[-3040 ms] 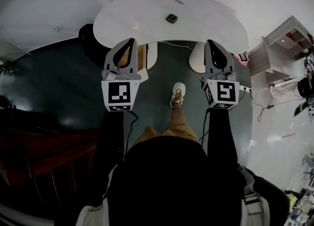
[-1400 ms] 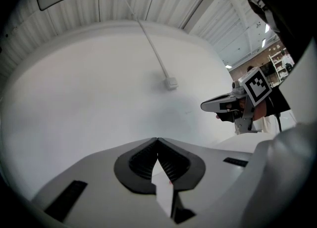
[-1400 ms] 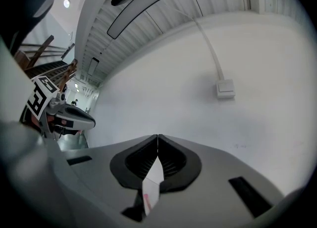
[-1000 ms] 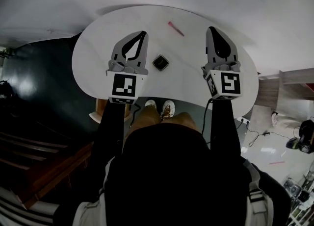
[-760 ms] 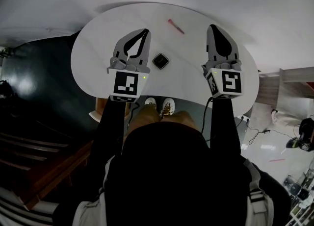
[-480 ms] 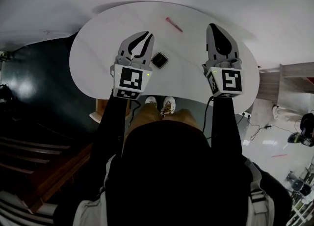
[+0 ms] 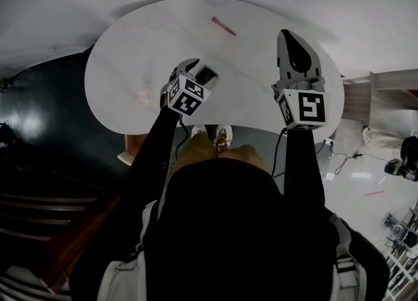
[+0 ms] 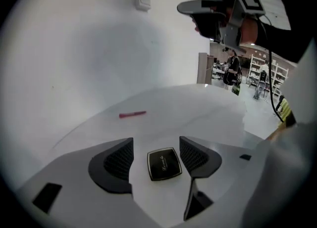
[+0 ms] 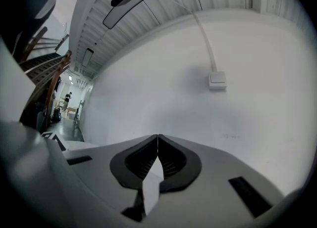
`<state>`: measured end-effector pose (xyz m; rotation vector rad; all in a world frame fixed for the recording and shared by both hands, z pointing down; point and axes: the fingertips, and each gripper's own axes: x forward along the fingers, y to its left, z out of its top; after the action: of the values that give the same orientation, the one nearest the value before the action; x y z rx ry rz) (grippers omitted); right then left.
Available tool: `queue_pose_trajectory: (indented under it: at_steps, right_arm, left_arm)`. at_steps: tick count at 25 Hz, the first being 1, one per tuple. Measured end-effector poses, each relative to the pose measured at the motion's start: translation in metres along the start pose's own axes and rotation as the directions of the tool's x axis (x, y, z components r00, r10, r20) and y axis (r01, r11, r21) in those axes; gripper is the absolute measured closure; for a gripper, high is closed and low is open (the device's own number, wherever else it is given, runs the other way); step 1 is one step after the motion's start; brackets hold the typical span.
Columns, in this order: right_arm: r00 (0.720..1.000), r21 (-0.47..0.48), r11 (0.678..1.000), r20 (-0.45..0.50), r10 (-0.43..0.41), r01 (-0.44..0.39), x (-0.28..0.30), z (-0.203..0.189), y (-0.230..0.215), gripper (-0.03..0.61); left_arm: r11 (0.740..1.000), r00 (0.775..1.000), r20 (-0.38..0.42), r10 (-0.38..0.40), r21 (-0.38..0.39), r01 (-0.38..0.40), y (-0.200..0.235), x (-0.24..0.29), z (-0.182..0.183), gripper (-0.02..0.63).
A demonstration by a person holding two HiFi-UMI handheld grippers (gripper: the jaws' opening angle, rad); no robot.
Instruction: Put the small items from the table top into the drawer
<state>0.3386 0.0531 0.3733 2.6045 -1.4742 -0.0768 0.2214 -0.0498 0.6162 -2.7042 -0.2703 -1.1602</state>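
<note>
A black square compact (image 8: 164, 163) lies flat on the round white table (image 7: 130, 64). My left gripper (image 8: 156, 141) tips down over it. Its jaws have just been opening and now stand open, one on each side of the compact, with the pads clear of it. A pink pen (image 8: 132, 114) lies farther back on the table, also seen as the pen (image 7: 223, 26) in the head view. My right gripper (image 7: 292, 40) hovers level over the table's right side, shut with nothing in it. No drawer is in view.
A white wall with a small box and cable (image 9: 217, 80) rises behind the table. Dark stairs (image 7: 39, 228) lie at the left and a pale shelf unit (image 7: 385, 97) at the right. The person's shoes (image 7: 215, 135) show under the table's near edge.
My left gripper has dropped toward the table and tipped downward, and its jaws have gone from shut to open around the compact. The right gripper has stayed in place.
</note>
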Motion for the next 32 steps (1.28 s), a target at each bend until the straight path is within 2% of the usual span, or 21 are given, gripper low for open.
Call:
queue_pose_trajectory:
  at_steps: [5, 7, 10, 18, 23, 32]
  right_arm:
    - [1.000, -0.031, 0.999, -0.020, -0.011, 0.010, -0.004, -0.012, -0.006, 0.552]
    - [0.999, -0.036, 0.999, -0.029, -0.013, 0.012, -0.007, -0.013, -0.005, 0.552]
    - [0.999, -0.046, 0.999, -0.038, -0.017, 0.015, -0.009, -0.013, -0.004, 0.552]
    - [0.999, -0.049, 0.999, -0.044, -0.024, 0.022, -0.013, -0.013, -0.003, 0.552]
    - [0.999, -0.045, 0.999, -0.042, -0.023, 0.021, -0.013, -0.013, -0.003, 0.552]
    - [0.998, -0.041, 0.999, -0.052, -0.022, 0.020, -0.015, -0.017, -0.002, 0.552]
  left_arm:
    - [0.999, 0.991, -0.124, -0.047, -0.016, 0.046, -0.010, 0.037, -0.040, 0.293]
    - [0.998, 0.987, -0.146, -0.062, -0.037, 0.058, -0.012, 0.047, -0.051, 0.290]
    - [0.994, 0.987, -0.140, -0.082, -0.083, 0.071, -0.011, 0.053, -0.050, 0.284]
    - [0.992, 0.981, -0.174, -0.090, -0.098, 0.074, -0.016, 0.054, -0.050, 0.278]
    - [0.979, 0.980, -0.169, -0.103, -0.191, 0.070, -0.019, 0.063, -0.061, 0.273]
    - [0.979, 0.987, -0.144, -0.073, -0.199, 0.044, -0.019, 0.065, -0.065, 0.264]
